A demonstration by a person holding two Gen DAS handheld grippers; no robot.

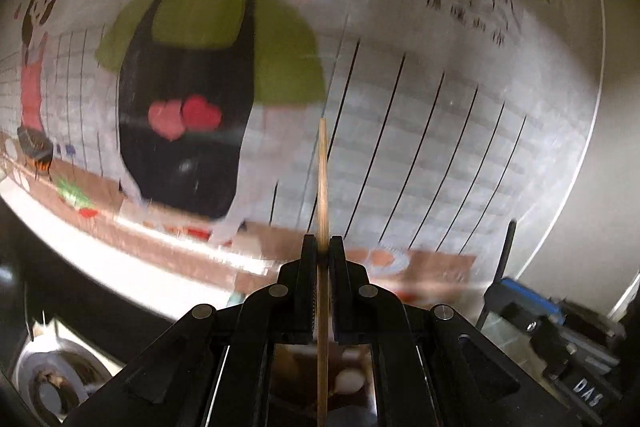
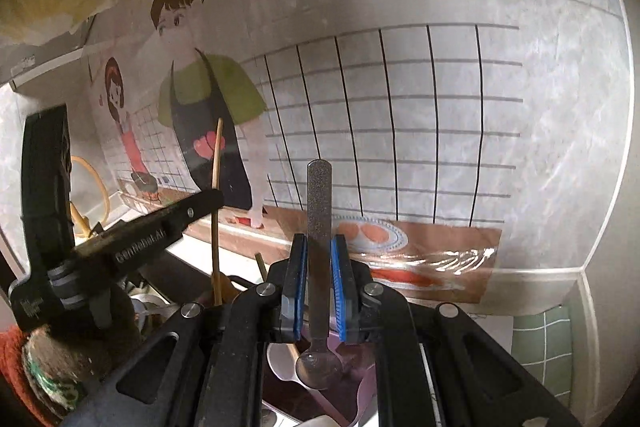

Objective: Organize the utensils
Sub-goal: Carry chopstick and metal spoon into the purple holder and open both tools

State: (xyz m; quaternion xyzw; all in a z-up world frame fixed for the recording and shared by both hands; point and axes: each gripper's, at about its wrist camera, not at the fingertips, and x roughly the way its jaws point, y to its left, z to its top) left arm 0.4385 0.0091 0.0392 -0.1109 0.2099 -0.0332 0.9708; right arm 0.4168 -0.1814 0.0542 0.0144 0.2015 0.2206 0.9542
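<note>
Left wrist view: the left gripper (image 1: pixel 323 255) has its jaws clamped together on a single wooden chopstick (image 1: pixel 322 187). The stick stands nearly upright between the black pads, its upper part rising well above the fingertips and its lower part running down between the gripper's links to the bottom edge of the picture. Behind it hangs a wall poster (image 1: pixel 208 67) with a cartoon figure in a green shirt and black apron; the picture is blurred. At lower left a round metal vessel (image 1: pixel 52 379) is partly visible, and at lower right lies dark equipment with a blue part (image 1: pixel 532 299).

Right wrist view: the right gripper (image 2: pixel 319 259) has its jaws closed on the flat handle of a metal spoon (image 2: pixel 319 227). The handle points up past the blue-edged pads (image 2: pixel 335 287), and the bowl hangs below them, facing the camera. Under the bowl sits a container (image 2: pixel 368 391) holding a white plastic spoon (image 2: pixel 282 367); its full shape is hidden by the gripper. To the left, the left gripper (image 2: pixel 208 201) appears side-on, carrying the chopstick (image 2: pixel 216 211) upright, near but apart from the spoon. A second stick end (image 2: pixel 261 265) pokes up just beside the right gripper. A hand in a knitted sleeve (image 2: pixel 48 379) holds the left tool. The same poster (image 2: pixel 208 99) covers the tiled wall.
</note>
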